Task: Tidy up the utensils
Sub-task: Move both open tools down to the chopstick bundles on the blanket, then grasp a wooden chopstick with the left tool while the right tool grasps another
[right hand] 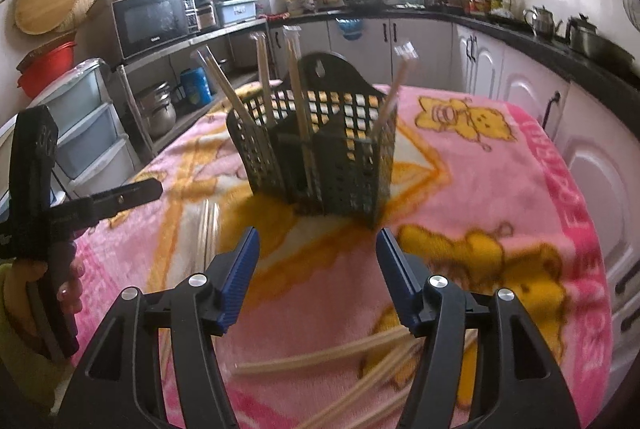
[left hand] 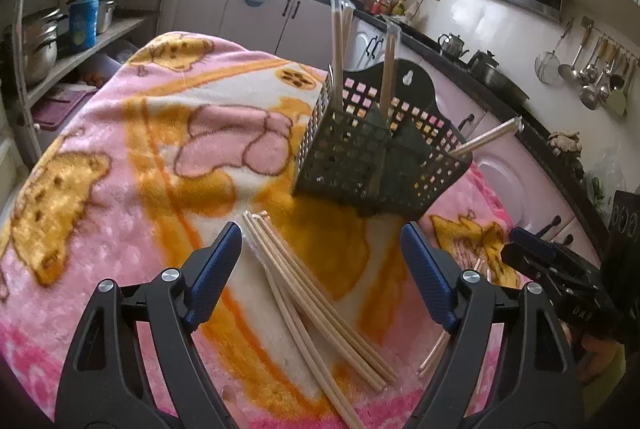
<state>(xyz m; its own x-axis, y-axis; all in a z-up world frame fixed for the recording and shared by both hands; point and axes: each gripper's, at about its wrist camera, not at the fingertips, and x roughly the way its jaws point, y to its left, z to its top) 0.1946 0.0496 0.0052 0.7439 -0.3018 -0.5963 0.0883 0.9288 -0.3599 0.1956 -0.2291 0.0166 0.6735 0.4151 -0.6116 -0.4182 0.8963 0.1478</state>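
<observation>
Now: loose chopsticks below both grippers, basket just ahead.

Your left gripper (left hand: 320,269) hangs with its jaws wide and nothing pinched; a bundle of chopsticks (left hand: 320,309) lies on the blanket-covered counter (left hand: 100,189) directly between and beneath its fingers, which looks like a line-up for a pinch. Beyond its tips stands the black basket (left hand: 372,165), several wrapped chopsticks already upright in its compartments, so it is likely the destination. Your right gripper (right hand: 316,273) is also unclenched and empty, its jaws spread less wide; more chopsticks (right hand: 320,353) lie scattered under and to the right of it, the basket straight ahead.
</observation>
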